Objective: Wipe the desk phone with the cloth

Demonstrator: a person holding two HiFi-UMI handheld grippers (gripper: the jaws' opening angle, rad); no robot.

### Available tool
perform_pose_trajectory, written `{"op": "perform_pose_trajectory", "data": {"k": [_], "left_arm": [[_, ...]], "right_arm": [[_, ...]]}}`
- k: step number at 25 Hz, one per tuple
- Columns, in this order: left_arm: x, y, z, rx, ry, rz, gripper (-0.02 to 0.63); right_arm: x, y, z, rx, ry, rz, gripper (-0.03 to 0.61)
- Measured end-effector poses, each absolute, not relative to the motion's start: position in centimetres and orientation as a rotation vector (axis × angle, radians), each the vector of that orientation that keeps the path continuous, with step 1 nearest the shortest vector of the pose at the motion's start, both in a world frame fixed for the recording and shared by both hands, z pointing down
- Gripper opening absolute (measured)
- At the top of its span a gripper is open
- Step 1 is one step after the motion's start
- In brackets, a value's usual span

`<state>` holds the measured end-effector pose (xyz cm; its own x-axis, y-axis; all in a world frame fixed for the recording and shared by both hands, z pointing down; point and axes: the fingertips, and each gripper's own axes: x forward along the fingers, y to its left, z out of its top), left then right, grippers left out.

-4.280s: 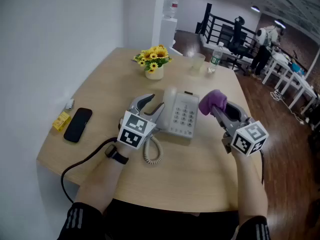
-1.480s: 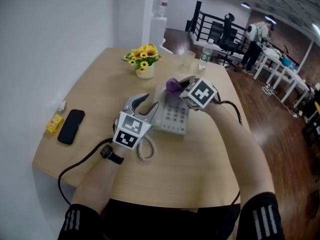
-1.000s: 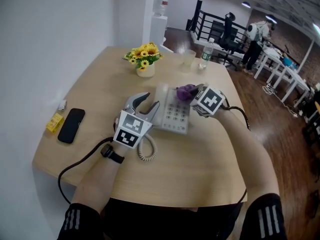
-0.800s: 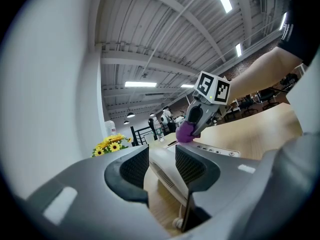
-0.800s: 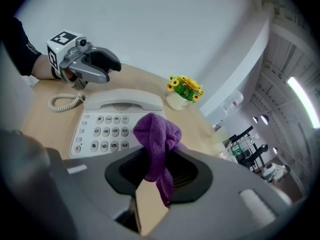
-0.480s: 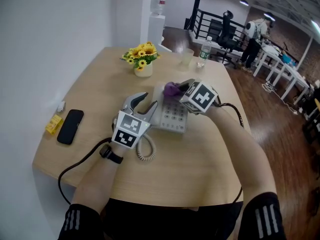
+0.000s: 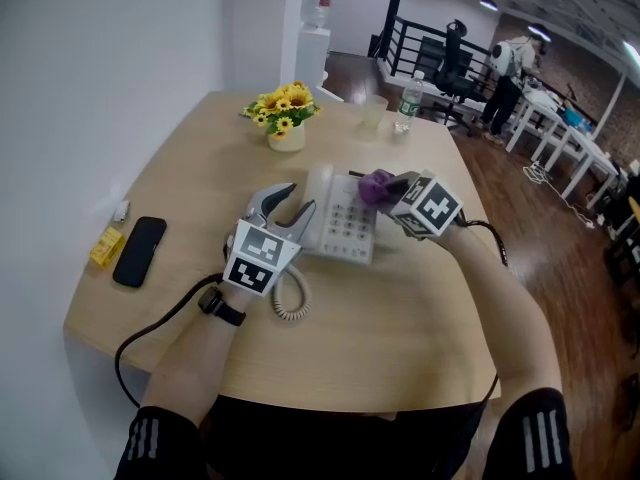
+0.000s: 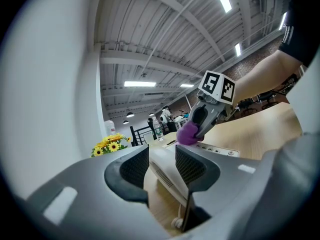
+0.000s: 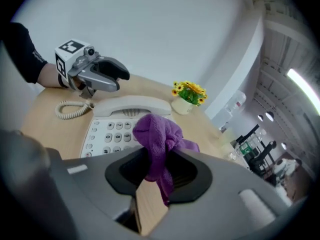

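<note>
Desk phone (image 7: 347, 230) is seen on the bench (image 7: 400, 338), lying between the two claws. Left claw (image 7: 296, 200) is clenched on the phone's left edge; in the left gripper view the white housing is wedged between both pads. Handset (image 9: 131, 105) is seated in its cradle, just ahead of the left claw's tips. Coiled cord (image 7: 288, 306) is looped on the bench directly under and behind the left claw.

Right claw (image 7: 392, 186) is clamped on the purple cloth (image 7: 374, 185). The cloth is bunched up past the claw's tips, and a tail is seen hanging down between the jaws. The bunch is held over the phone's far right corner, with the keypad (image 9: 107, 131) just ahead of and below the right claw. Contact between cloth and phone cannot be confirmed. The right claw is angled toward the left claw, and the two are kept apart by the width of the phone.

Sunflower pot (image 7: 280, 123) is placed well ahead of the left claw. Black smartphone (image 7: 133, 252) is laid flat well to the left of the left claw, with a small yellow item (image 7: 103, 248) just beyond it near the bench edge. Clear cup (image 7: 372, 114) and water bottle (image 7: 406, 105) are set at the far end, well ahead of the right claw.
</note>
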<state>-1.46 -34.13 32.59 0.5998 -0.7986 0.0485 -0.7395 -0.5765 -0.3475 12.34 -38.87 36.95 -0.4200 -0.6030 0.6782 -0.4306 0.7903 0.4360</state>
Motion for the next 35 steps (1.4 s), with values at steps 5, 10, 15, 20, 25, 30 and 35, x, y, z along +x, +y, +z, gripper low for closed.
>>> {"op": "perform_pose_trajectory", "data": {"k": [5,10,15,20,25,30,35], "left_arm": [[-1.6,-34.2,32.7,-2.538,1.262,-0.294,0.160],[-1.6,-34.2,32.8,-2.540,1.260,-0.298,0.160],[-1.5,-34.2,32.8,-2.543,1.258,-0.296,0.160],[-1.4,-34.2,32.9,-2.538,1.258,-0.303,0.160],[-1.4,-34.1,32.9,-2.537,1.255,-0.300,0.160],[-1.4,-34.2,32.9,-2.538,1.252,-0.299,0.160],[-1.3,-34.1,32.6,-2.535,1.254,-0.292,0.160]], "right_arm": [[16.5,-40.9,34.8,0.968,-2.214,-0.036,0.117],[16.7,-42.4,35.6,1.061,-2.335,0.210,0.117],[15.4,-40.7,37.1,1.003,-2.369,0.222,0.115],[14.5,-36.6,38.3,0.924,-2.394,0.202,0.115],[13.1,-31.0,39.8,0.814,-2.410,0.160,0.115],[11.8,-25.9,40.9,0.668,-2.386,0.068,0.115],[11.3,-23.7,39.2,0.597,-2.374,-0.037,0.115]]}}
